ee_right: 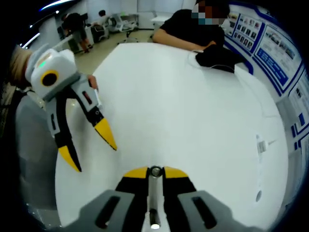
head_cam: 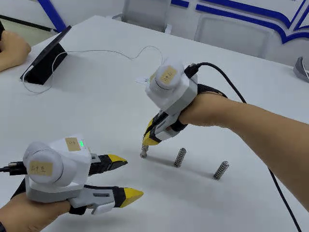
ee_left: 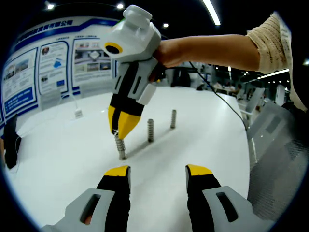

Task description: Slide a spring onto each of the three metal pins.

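**Head view:** The right gripper [head_cam: 150, 139] points steeply down, its jaws closed on the top of a spring [head_cam: 144, 151] that stands on the white surface [head_cam: 106, 111]. It is probably held upright so the coil can run straight down its pin, which the coil hides. To the right of the spring stand a second pin [head_cam: 180, 157] and, past it, a third pin [head_cam: 221, 170], both already wearing coils. So this looks like the last one. The left gripper [head_cam: 126, 176] hangs near the spring on its left, jaws open and empty, seemingly held clear of the work. Well behind the spring lie a tablet [head_cam: 46, 55] and its cable [head_cam: 106, 50], and neither is in the way.

**Left gripper view:** Its own jaws are spread with nothing between them and face the spring [ee_left: 119, 146]. The right gripper comes onto the spring from above. The other two pins stand in a row behind the spring.

**Right gripper view:** The jaws meet around a round metal end [ee_right: 155, 171]. Whether that is coil or pin tip cannot be told. The open left gripper [ee_right: 89, 140] sits to the left of it, and a seated person [ee_right: 186, 34] is far across the surface
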A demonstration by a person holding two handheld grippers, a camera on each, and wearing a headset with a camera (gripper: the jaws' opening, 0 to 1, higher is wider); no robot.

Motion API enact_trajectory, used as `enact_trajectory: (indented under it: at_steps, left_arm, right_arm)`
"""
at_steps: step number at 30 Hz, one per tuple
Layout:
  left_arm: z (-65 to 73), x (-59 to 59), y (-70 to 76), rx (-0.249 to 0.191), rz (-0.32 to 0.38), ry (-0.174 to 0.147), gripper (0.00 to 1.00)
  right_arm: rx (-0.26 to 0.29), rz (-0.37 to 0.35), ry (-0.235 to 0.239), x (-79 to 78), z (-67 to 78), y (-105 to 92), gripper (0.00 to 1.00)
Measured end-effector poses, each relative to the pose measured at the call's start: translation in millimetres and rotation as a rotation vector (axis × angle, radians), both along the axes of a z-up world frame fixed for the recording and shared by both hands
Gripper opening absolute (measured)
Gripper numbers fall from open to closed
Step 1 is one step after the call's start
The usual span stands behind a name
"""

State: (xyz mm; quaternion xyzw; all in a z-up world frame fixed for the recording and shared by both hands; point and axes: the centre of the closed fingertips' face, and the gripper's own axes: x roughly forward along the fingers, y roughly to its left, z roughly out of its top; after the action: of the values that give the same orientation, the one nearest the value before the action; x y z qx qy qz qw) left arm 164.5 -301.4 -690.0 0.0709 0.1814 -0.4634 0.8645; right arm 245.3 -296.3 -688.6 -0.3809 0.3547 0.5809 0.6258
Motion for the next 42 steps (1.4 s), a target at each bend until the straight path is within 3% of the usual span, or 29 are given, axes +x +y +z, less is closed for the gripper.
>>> enact_trajectory:
  at_steps: [11, 20, 32, 42]
  left_arm:
    - [-1.0, 1.3, 0.3, 0.000, 0.003, 0.004, 0.46]
    - [-1.8, 2.7, 1.0, 0.000, 0.008, 0.005, 0.46]
    - [0.8, 4.3, 3.9, -0.001, 0.017, 0.000, 0.47]
    - [3.1, 8.0, 4.6, -0.001, 0.023, -0.005, 0.48]
  right_arm:
    - [-0.016, 0.007, 0.020, -3.2, -9.8, 0.6, 0.12]
    - [-0.044, 0.018, 0.010, -7.4, -22.2, -1.8, 0.12]
    - [-0.027, 0.017, 0.008, -7.0, -21.7, 1.2, 0.16]
    - [0.000, -0.020, 0.009, -4.0, -15.2, -10.5, 0.22]
